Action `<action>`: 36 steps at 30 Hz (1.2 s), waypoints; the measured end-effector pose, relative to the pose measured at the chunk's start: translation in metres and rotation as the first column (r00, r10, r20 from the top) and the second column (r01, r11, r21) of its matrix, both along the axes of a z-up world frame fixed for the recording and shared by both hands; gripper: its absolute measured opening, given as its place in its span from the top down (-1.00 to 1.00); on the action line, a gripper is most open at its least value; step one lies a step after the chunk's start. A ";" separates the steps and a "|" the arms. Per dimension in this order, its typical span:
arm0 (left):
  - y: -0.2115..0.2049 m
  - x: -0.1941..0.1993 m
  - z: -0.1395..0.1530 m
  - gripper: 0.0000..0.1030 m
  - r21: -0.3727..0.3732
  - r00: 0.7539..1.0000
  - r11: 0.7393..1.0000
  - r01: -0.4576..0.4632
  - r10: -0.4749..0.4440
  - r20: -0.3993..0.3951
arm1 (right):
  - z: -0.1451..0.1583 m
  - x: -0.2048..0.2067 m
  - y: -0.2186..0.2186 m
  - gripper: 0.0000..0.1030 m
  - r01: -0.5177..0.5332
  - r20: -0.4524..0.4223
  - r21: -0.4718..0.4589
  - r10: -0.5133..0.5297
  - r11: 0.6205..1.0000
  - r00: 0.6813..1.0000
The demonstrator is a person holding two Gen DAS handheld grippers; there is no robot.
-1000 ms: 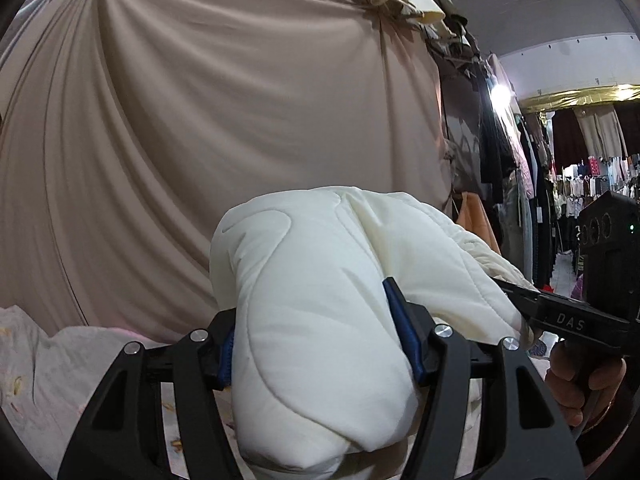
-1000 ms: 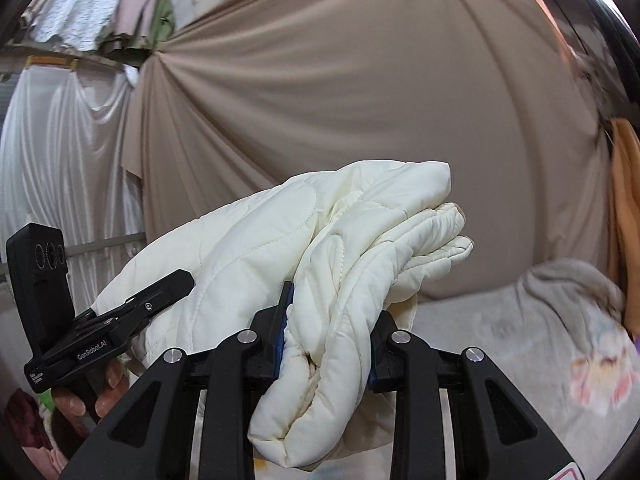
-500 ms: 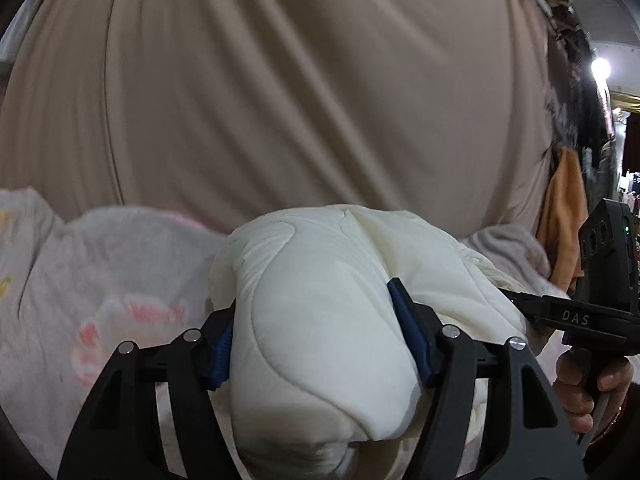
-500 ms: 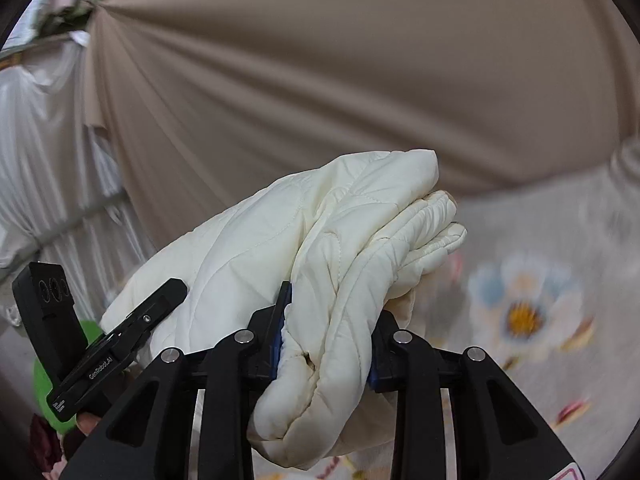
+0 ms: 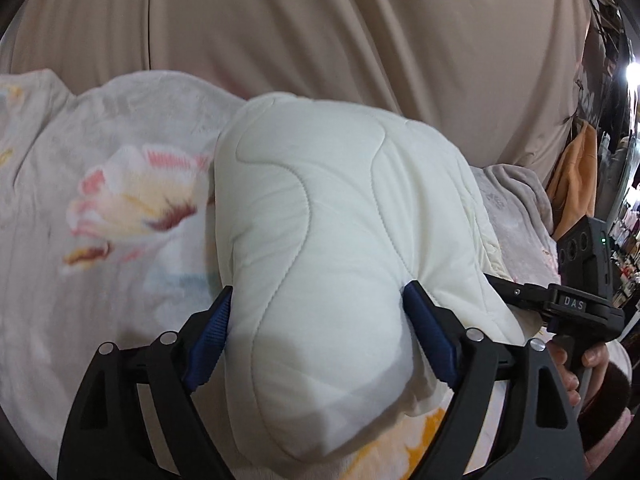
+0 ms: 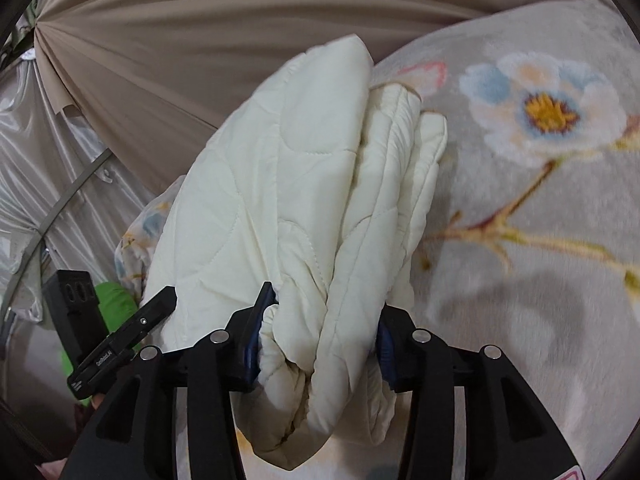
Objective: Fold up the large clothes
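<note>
A cream quilted garment point(image 5: 320, 240), folded into a thick bundle, is held between both grippers above a grey floral blanket point(image 5: 100, 200). My left gripper point(image 5: 316, 332) is shut on one end of the bundle, its blue pads pressed into the padding. My right gripper point(image 6: 320, 344) is shut on the other end of the garment point(image 6: 288, 200), where several folded layers show edge-on. Each gripper's body shows in the other's view, the right one point(image 5: 576, 304) at the right edge and the left one point(image 6: 116, 344) at the lower left.
The floral blanket point(image 6: 540, 200) covers the surface below the bundle. A beige draped curtain point(image 5: 320, 20) hangs behind it. An orange garment point(image 5: 576, 176) and shop racks are at far right. A silvery cloth point(image 6: 32, 160) and a green item point(image 6: 112, 300) are at left.
Both grippers have tilted down and lowered the bundle toward the floral blanket. The curtain has moved up in both views. Both grips are unchanged.
</note>
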State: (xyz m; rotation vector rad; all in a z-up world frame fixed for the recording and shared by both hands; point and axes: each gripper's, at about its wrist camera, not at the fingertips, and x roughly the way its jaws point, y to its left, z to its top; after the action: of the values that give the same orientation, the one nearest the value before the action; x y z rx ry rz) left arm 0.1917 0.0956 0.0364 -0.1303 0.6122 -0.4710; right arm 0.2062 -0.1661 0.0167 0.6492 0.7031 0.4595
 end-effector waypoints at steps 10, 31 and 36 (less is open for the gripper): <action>-0.011 -0.005 0.011 -0.51 0.099 0.997 0.993 -0.068 0.071 -0.034 | 0.031 -0.005 0.026 0.28 0.068 0.036 -0.214 -0.062 0.974 0.997; -0.007 -0.055 0.089 -0.67 0.173 0.964 0.954 -0.247 0.224 0.141 | 0.099 -0.006 0.018 -0.02 0.211 0.151 -0.281 -0.175 0.936 0.973; -0.027 -0.027 0.085 -0.66 0.238 0.968 0.939 -0.246 0.225 0.113 | 0.091 0.045 0.022 0.05 0.204 0.052 -0.269 -0.198 0.941 0.979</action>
State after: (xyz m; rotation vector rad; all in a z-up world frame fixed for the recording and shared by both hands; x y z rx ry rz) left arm 0.1643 0.0688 0.1212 0.0570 0.5605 -0.1624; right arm 0.2513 -0.1442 0.1073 0.4476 0.6545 0.1759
